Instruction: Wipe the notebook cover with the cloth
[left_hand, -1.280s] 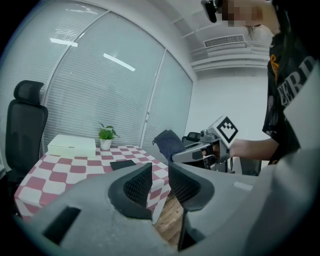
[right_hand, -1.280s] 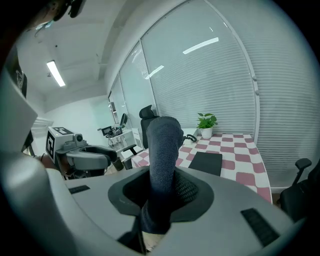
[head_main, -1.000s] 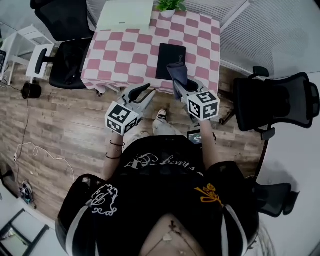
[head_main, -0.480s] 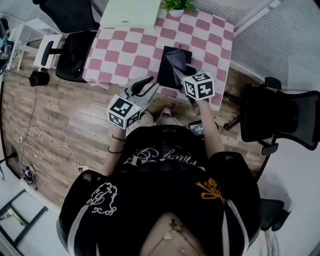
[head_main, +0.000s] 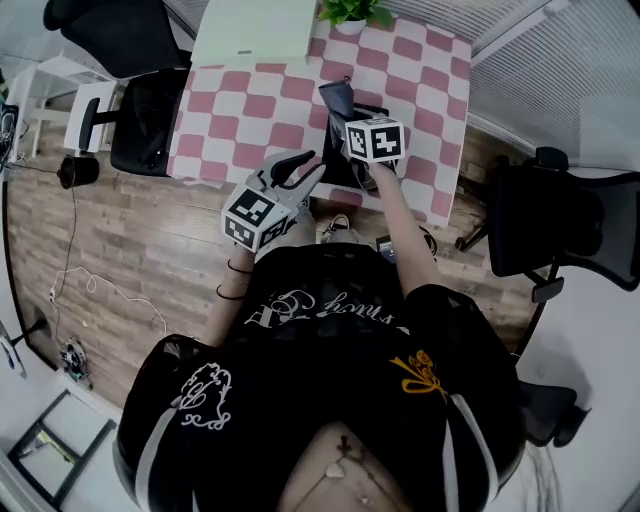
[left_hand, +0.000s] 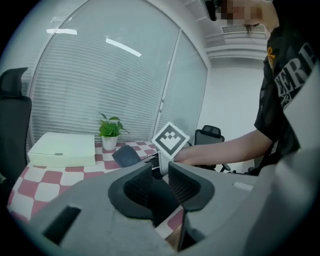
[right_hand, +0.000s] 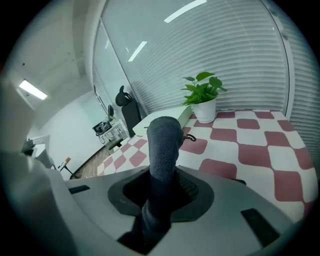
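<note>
The flat black notebook is laid on the near right part of the table covered with a pink-and-white checked cloth. In the head view it is largely hidden by the right gripper and its marker cube. Its near edge is located close to the table's front edge.

The dark grey knitted cloth is clamped between the jaws of the right gripper. A rounded fold of it is projected forward beyond the jaw tips. In the head view this fold is seen over the far end of the notebook. Contact between cloth and cover cannot be determined.

The left gripper is held just beside the notebook's near left corner, at the table's front edge. Its jaws are set slightly apart, and nothing is held between them.

A small green potted plant in a white pot is placed at the far edge of the table. A pale flat rectangular box is positioned at the far left corner. Black office chairs are stationed on both sides of the table, on a wood-plank floor.
</note>
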